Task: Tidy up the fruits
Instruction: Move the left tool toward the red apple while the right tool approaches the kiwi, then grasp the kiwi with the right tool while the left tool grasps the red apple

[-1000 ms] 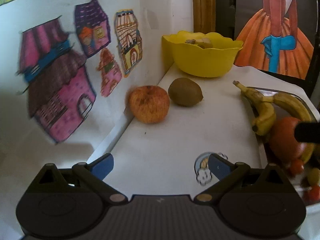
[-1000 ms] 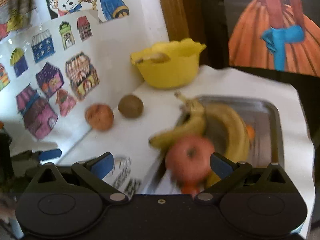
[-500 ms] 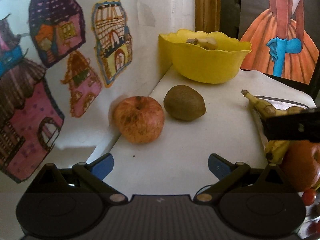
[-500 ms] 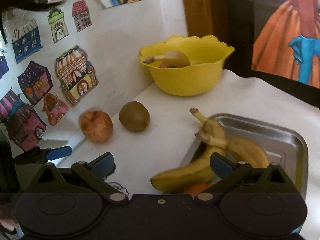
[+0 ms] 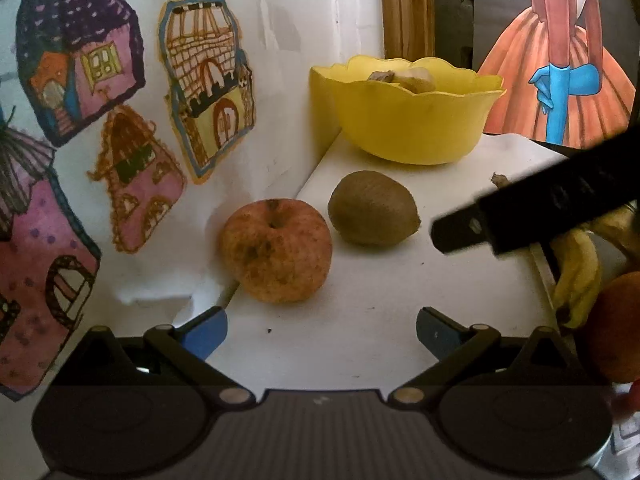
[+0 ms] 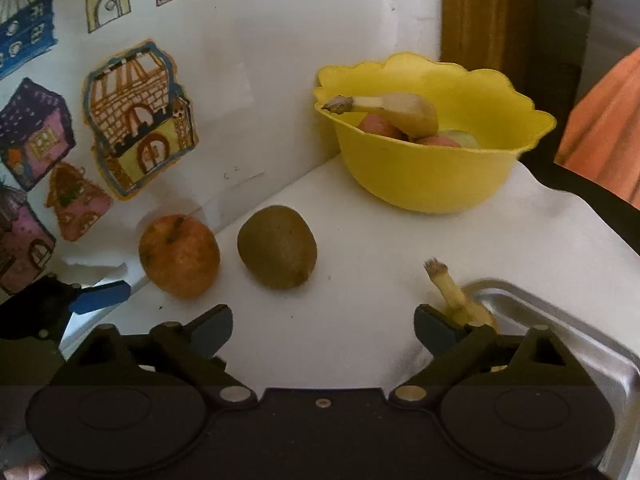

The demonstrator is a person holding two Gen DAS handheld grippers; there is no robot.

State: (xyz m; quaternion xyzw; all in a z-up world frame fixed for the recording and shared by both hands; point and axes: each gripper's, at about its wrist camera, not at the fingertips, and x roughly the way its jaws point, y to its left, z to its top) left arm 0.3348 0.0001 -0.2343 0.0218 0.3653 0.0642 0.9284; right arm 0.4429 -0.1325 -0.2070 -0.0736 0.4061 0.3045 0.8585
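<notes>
On white counter, apple [image 5: 276,250], kiwi [image 5: 372,208], faint wall marks perhaps "C 2", left tool [image 5: 320,330] open, empty, right tool [image 6: 323,330] closing, empty.

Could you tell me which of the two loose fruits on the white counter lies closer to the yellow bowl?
The brown kiwi: it lies between the reddish apple and the yellow bowl, while the apple sits by the wall.

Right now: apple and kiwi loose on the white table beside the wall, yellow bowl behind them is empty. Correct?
Not quite. The yellow bowl is not empty: the right wrist view shows a banana and other fruit in it. The apple and kiwi do lie loose beside the wall.
</notes>
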